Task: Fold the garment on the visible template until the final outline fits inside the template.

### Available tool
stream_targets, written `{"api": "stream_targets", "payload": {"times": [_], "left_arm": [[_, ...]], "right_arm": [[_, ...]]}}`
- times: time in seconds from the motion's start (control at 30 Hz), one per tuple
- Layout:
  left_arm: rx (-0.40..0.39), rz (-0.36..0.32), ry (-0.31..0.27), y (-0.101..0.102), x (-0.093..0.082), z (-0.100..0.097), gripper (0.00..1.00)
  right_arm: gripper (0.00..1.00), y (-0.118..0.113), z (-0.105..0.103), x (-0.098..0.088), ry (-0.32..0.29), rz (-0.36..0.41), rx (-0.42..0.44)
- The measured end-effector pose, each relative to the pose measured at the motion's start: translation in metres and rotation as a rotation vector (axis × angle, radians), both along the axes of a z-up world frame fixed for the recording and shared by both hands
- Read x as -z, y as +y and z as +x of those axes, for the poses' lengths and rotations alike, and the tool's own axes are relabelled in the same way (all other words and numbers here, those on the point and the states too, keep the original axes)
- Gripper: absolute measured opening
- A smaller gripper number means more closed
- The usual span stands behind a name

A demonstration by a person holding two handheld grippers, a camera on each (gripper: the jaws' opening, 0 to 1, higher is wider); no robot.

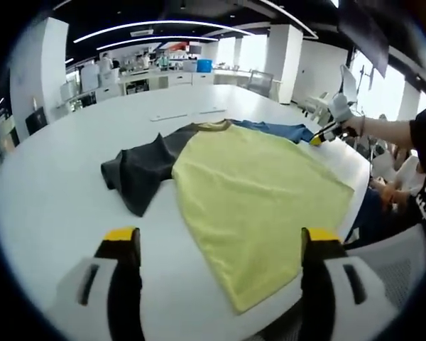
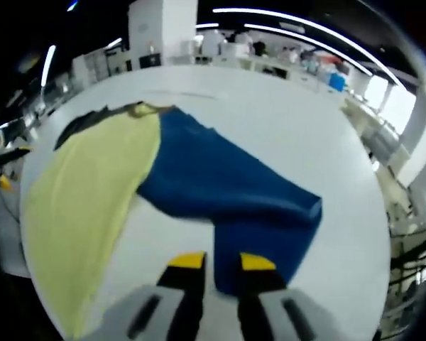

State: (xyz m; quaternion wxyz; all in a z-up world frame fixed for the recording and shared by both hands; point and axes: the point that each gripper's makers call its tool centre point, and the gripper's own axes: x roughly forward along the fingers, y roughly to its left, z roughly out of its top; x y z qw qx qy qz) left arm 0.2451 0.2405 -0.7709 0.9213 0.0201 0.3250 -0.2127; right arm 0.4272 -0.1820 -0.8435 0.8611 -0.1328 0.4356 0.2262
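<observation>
A shirt with a yellow body (image 1: 255, 192) lies flat on the white table (image 1: 50, 206). Its dark grey sleeve (image 1: 138, 170) spreads to the left and its blue sleeve (image 1: 280, 129) lies at the far side. My left gripper (image 1: 220, 241) is open, its jaws wide apart over the near hem and touching nothing. The right gripper (image 1: 321, 137) sits at the tip of the blue sleeve. In the right gripper view the blue sleeve (image 2: 227, 185) runs down between the nearly closed jaws of my right gripper (image 2: 222, 264), with the yellow body (image 2: 85, 199) to the left.
The table's edge (image 1: 355, 206) curves close to the shirt's right side. A person's arm (image 1: 390, 131) reaches in there, with grey chairs (image 1: 387, 259) below. Faint strips (image 1: 170, 116) mark the tabletop beyond the collar. Desks and pillars stand far behind.
</observation>
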Motion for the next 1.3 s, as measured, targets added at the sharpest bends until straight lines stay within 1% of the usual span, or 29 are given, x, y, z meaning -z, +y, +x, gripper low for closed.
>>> {"api": "stream_targets", "payload": {"times": [0.07,0.23,0.33,0.37,0.4,0.43,0.47,0.5,0.57,0.67,0.73,0.8,0.87,0.9,1.0,1.03,1.1,1.17,1.2,1.23,1.3], "left_arm": [[0.007,0.004,0.006,0.001,0.001,-0.001,0.9],[0.009,0.008,0.012,0.002,0.004,-0.002,0.89],[0.017,0.006,0.011,0.0,0.004,-0.002,0.88],[0.022,0.006,0.011,-0.001,0.004,-0.003,0.87],[0.023,0.006,0.012,-0.002,0.004,-0.003,0.87],[0.025,0.007,0.012,-0.003,0.004,-0.004,0.87],[0.029,0.008,0.012,-0.003,0.005,-0.004,0.87],[0.033,0.01,0.013,-0.004,0.005,-0.004,0.87],[0.037,0.017,0.013,-0.006,0.005,-0.005,0.86],[0.036,0.014,0.009,-0.005,0.003,-0.005,0.86],[0.031,0.015,0.004,-0.003,0.002,-0.004,0.86],[0.031,0.016,-0.001,-0.002,0.0,-0.004,0.86],[0.032,0.016,-0.004,-0.002,0.0,-0.004,0.85],[0.032,0.019,-0.001,-0.001,0.0,-0.004,0.85],[0.033,0.029,0.0,0.001,0.001,-0.004,0.85],[0.031,0.026,-0.001,0.001,0.001,-0.004,0.85],[0.03,0.017,-0.004,0.002,0.002,-0.003,0.85],[0.034,0.017,-0.001,0.001,0.003,-0.004,0.85],[0.036,0.018,-0.002,0.001,0.003,-0.004,0.84],[0.037,0.017,-0.002,0.001,0.003,-0.003,0.84],[0.036,0.013,0.001,0.001,0.004,-0.003,0.84]], "right_arm": [[0.12,0.0,0.0,-0.001,0.008,0.007,0.003],[0.09,-0.002,0.002,0.0,0.001,0.004,0.015],[0.07,-0.002,0.004,0.001,-0.006,-0.001,0.035],[0.04,-0.001,0.004,0.001,-0.008,-0.001,0.037],[0.01,-0.002,0.006,0.002,-0.016,-0.009,0.046],[0.0,-0.004,0.007,0.003,-0.024,-0.026,0.049],[0.0,-0.003,0.008,0.003,-0.024,-0.029,0.044],[0.0,-0.005,0.009,0.003,-0.023,-0.029,0.057],[0.0,-0.007,0.011,0.003,-0.015,-0.014,0.072],[0.0,-0.004,0.006,0.002,0.011,0.017,0.118],[0.0,-0.007,0.005,-0.001,0.009,0.024,0.128],[0.0,-0.007,0.004,-0.011,0.004,0.038,0.129],[0.0,-0.011,0.006,-0.014,0.005,0.042,0.138],[0.0,-0.015,0.007,-0.019,0.003,0.044,0.143],[0.0,-0.021,0.013,-0.037,-0.051,0.079,0.17],[0.0,-0.023,0.017,-0.047,-0.084,0.103,0.189],[0.0,-0.029,0.02,-0.063,-0.121,0.132,0.236],[0.0,-0.035,0.022,-0.074,-0.147,0.155,0.273],[0.0,-0.046,0.033,-0.079,-0.165,0.169,0.296],[0.0,-0.05,0.036,-0.083,-0.176,0.172,0.306],[0.0,-0.061,0.038,-0.093,-0.202,0.138,0.327]]}}
